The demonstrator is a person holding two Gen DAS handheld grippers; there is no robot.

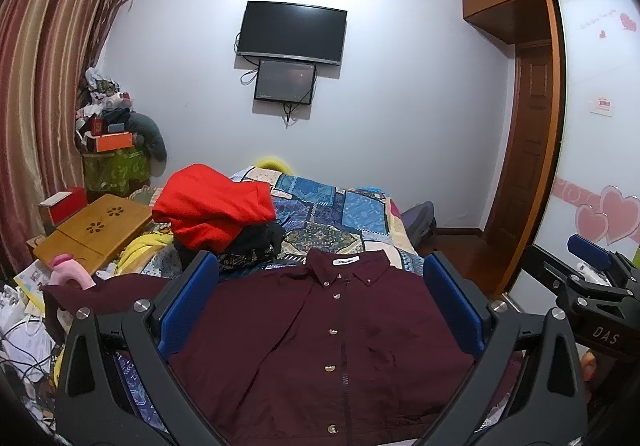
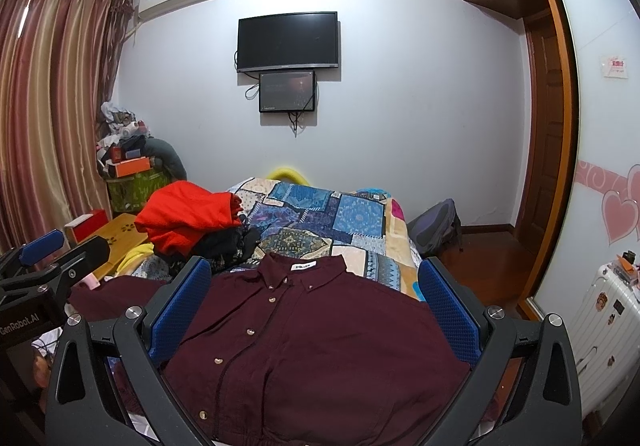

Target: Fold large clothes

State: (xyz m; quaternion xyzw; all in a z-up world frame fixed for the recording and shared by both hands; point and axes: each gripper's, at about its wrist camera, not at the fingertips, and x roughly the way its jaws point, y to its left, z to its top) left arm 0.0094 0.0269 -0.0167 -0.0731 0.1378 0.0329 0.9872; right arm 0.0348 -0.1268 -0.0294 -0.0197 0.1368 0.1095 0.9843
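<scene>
Plainly, both grippers are held with their jaws wide apart and nothing between them. The left gripper (image 1: 320,310) is poised above the maroon shirt (image 1: 320,334), its blue pads (image 1: 188,302) framing the chest and button placket; whether the pads touch the cloth cannot be told. The right gripper (image 2: 316,310) is held likewise over the same shirt (image 2: 320,346), and is also seen at the right edge of the left wrist view (image 1: 592,286), level with its partner and a little to the side. Both are pointed forward along the bed, tilted slightly downward toward the garment.

The shirt is laid front-up and buttoned on the patchwork quilt (image 1: 340,214) of the bed, collar away from the cameras, one sleeve (image 1: 112,288) spread out to the left. It appears smoothed but not yet folded, so the step in hand is judged to be the start of the first fold. The next move would call for each gripper to be lowered to an edge of the cloth, a sleeve or a shoulder seam, and closed on a single layer before it is carried inward across the body.

Beyond the shirt, a red garment (image 1: 212,206) is heaped on dark clothing (image 1: 256,242), with a bamboo lap desk (image 1: 92,234) beside it.
</scene>
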